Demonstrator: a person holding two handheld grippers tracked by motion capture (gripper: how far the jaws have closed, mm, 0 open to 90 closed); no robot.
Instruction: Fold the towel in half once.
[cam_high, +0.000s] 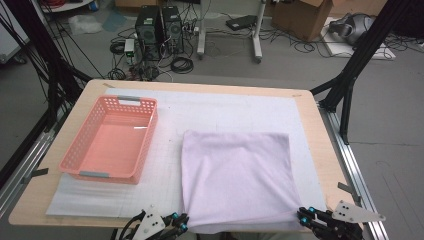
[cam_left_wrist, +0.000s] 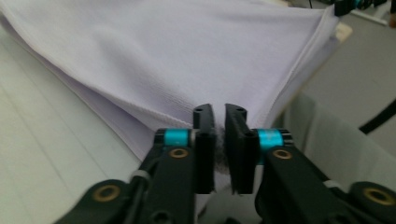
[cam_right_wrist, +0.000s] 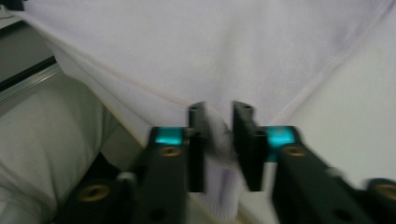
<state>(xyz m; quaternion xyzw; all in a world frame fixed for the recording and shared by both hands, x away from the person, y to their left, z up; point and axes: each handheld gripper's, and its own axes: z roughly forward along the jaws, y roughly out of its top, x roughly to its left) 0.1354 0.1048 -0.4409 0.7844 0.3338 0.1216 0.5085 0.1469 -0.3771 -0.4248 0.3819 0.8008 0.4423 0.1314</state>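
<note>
1. The worktop (cam_high: 55, 202) is a pale wooden board with rounded corners, and a white mat (cam_high: 225, 107) covers most of it. Black frame struts rise at both sides, with a metal rail (cam_high: 357, 170) along the right edge.
2. Behind the worktop lies a grey floor with two dark computer towers (cam_high: 159, 30), loose cables (cam_high: 181, 64), the white legs of a stand (cam_high: 256, 35) and a cardboard box (cam_high: 305, 17) at the far right.
3. On the left part of the mat stands a pink plastic basket (cam_high: 75, 150) with grey handles, well apart from the cloth.
4. The lilac cloth (cam_high: 235, 175) lies folded flat on the middle and right of the mat; its near edge hangs over the front of the worktop. Nothing lies between it and the basket.
5. The left hand-held gripper (cam_high: 181, 223) sits at the near left corner of the cloth. In the left gripper view its jaws stand close together with a fold of cloth between them, and the pads appear to pinch it.
6. The right hand-held gripper (cam_high: 305, 215) sits at the near right corner. In the right gripper view, which is blurred, bunched cloth fills the narrow gap between its jaws, so it is clamped on that corner.
</note>
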